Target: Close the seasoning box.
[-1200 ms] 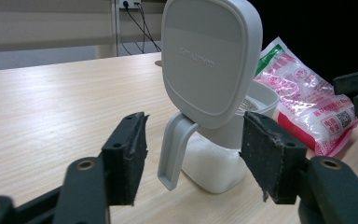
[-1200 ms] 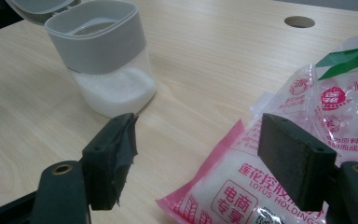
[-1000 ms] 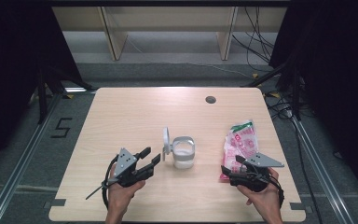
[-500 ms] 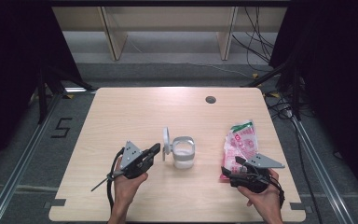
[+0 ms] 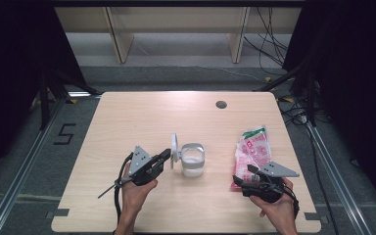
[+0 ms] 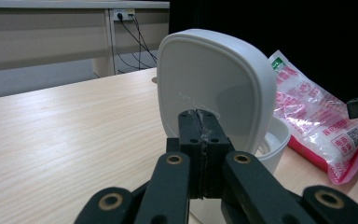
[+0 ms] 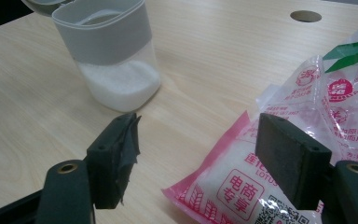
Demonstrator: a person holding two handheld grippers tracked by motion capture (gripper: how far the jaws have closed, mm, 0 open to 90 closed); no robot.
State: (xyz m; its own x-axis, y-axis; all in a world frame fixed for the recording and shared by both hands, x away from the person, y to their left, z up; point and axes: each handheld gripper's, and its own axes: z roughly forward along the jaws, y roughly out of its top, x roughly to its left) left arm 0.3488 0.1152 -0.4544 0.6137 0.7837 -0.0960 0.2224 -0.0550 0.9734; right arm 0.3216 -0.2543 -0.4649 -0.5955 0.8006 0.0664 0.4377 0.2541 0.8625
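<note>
On the worktop point(image 5: 127, 122), the left gripper point(image 5: 162, 157) is pointing its jaws, pressed together on nothing, just short of the upright lid point(image 5: 174, 148) hinged on the container point(image 5: 193, 160). The right gripper point(image 5: 242, 176) is holding its jaws spread over the near corner of the pink bag point(image 5: 252, 152).

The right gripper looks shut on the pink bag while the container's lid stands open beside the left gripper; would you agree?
Not quite: the right gripper is open, its jaws standing wide apart with the near corner of the pink bag between them and unpinched, as the right gripper view shows. The rest holds: the container has its lid standing open beside the left gripper.
</note>
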